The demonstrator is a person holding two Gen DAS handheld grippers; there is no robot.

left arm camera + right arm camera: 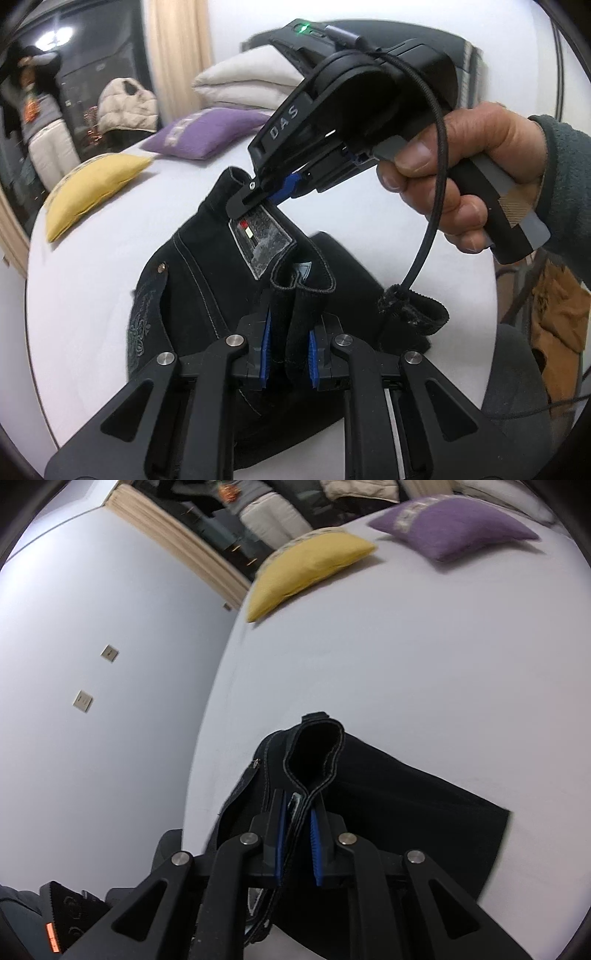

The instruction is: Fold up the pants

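Note:
Black pants (192, 295) with white stitching and a grey waist label (260, 240) lie on a white bed (92, 229). My left gripper (290, 354) is shut on a doubled fold of the waistband, lifted a little off the bed. My right gripper (240, 205), held by a hand, is shut on the waistband's far end beside the label. In the right wrist view my right gripper (297, 842) pinches the stitched waistband edge (314, 760), and the pants (406, 812) hang down to the bed (406, 657).
A yellow cushion (92, 188) and a purple cushion (210, 133) lie on the bed's far side, with beige pillows (251, 81) behind. They also show in the right wrist view, the yellow cushion (306, 568) and the purple cushion (454, 528). A white wall (92, 664) stands left of the bed.

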